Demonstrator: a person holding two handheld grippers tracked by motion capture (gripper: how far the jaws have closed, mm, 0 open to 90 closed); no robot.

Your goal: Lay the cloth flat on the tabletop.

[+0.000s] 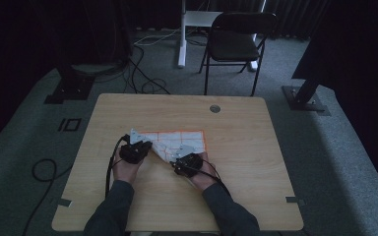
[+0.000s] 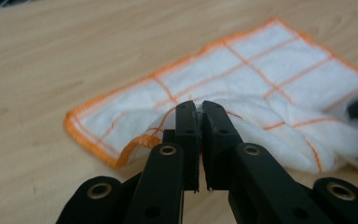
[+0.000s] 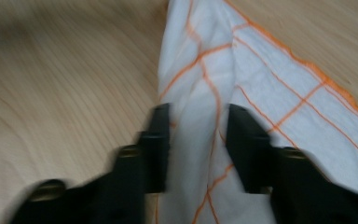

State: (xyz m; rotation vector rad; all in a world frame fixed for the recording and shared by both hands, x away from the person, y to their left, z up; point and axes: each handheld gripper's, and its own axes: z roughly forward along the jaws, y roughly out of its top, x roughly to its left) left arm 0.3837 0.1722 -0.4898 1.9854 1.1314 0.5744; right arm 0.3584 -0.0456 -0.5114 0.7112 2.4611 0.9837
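A white cloth [image 1: 179,139] with an orange grid and orange hem lies near the middle of the wooden table [image 1: 236,162], its near-left part folded up. My left gripper [image 1: 147,147] is at the cloth's left end. In the left gripper view its jaws [image 2: 199,109] are pressed together on a raised fold of the cloth [image 2: 261,70]. My right gripper [image 1: 176,163] is at the cloth's near edge. In the right gripper view its jaws [image 3: 198,119] stand apart, with a bunched ridge of the cloth [image 3: 270,93] running between them. That view is blurred.
A round grommet [image 1: 215,108] sits in the table's far side. Behind the table stand a black folding chair [image 1: 236,42] and a white desk leg [image 1: 182,39]. Cables [image 1: 44,172] lie on the carpet at the left, and metal stand bases [image 1: 305,101] flank the table.
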